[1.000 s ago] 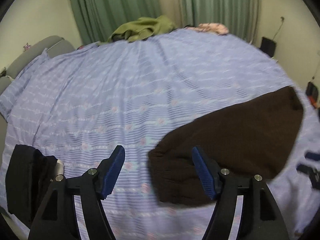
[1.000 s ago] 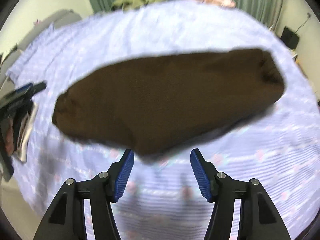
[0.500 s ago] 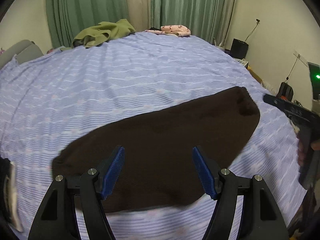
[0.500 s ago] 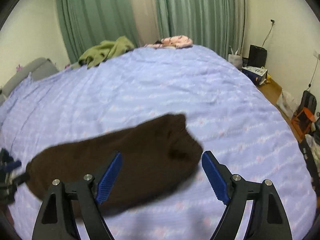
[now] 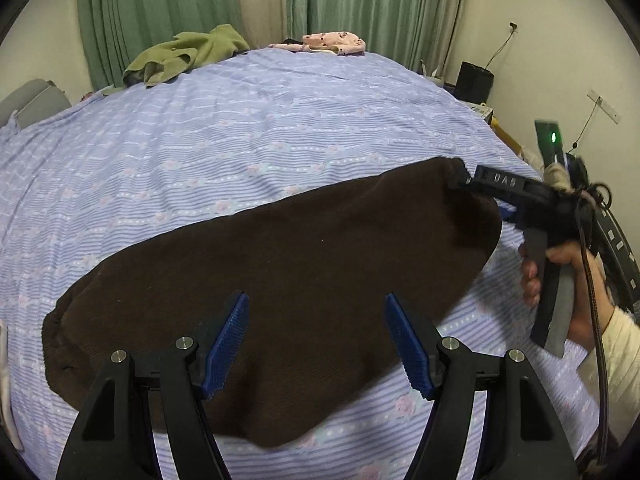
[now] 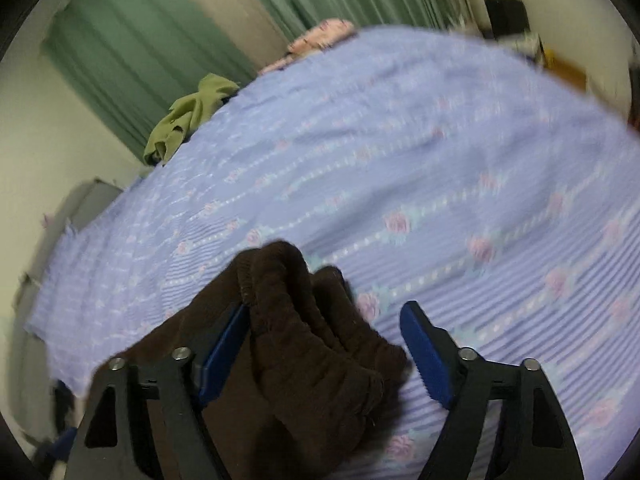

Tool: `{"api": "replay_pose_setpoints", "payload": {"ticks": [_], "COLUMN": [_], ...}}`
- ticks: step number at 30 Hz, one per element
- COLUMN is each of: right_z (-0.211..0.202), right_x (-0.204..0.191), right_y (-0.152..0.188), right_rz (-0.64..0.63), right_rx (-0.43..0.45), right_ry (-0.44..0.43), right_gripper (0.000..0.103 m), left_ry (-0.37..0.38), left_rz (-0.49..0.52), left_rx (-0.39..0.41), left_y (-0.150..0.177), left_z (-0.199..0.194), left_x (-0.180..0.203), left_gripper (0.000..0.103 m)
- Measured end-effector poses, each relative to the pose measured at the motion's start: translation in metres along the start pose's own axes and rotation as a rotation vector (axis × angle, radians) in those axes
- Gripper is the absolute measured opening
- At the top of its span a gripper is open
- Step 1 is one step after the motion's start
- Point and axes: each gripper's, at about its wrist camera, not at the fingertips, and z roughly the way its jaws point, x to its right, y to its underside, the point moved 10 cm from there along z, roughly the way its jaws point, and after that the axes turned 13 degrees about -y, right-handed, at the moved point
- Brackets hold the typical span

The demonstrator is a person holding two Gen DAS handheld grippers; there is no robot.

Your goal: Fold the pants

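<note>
Lilac flowered bedsheet [image 5: 248,128] underfoot of everything, green curtains [image 5: 160,8] behind. Nearest: left gripper [image 5: 316,340] spread wide, holding nothing, poised over brown pants [image 5: 280,272] lying flat, apparently folded lengthwise; crosswise fold likely left. Seen only from right wrist: right gripper [image 6: 324,352] agape around bunched waistband [image 6: 280,280], unclamped. Farther off, olive garment [image 5: 188,52].

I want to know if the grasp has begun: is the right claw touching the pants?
Touching. In the right wrist view, the right claw is open, the pants' bunched waistband lies between its fingers, pressed against the left blue pad.
</note>
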Motion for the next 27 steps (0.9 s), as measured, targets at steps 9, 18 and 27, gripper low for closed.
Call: {"api": "replay_pose_setpoints", "payload": {"ticks": [9, 18, 27], "right_z": [0.034, -0.008, -0.055], "right_x": [0.027, 0.001, 0.035], "right_y": [0.023, 0.003, 0.01], "right_rz": [0.11, 0.088, -0.002], "right_rx": [-0.071, -0.07, -0.045], "right_ry": [-0.031, -0.061, 0.249], "right_gripper": [0.068, 0.037, 0.037], "left_ry": [0.002, 0.032, 0.023], "left_rz": [0.005, -0.067, 0.027], "left_rx": [-0.017, -0.07, -0.058], "left_y": [-0.006, -0.01, -0.011], "left_z": [0.015, 0.017, 0.027], "left_x": [0.014, 0.011, 0.038], "left_gripper": [0.069, 0.069, 0.069]}}
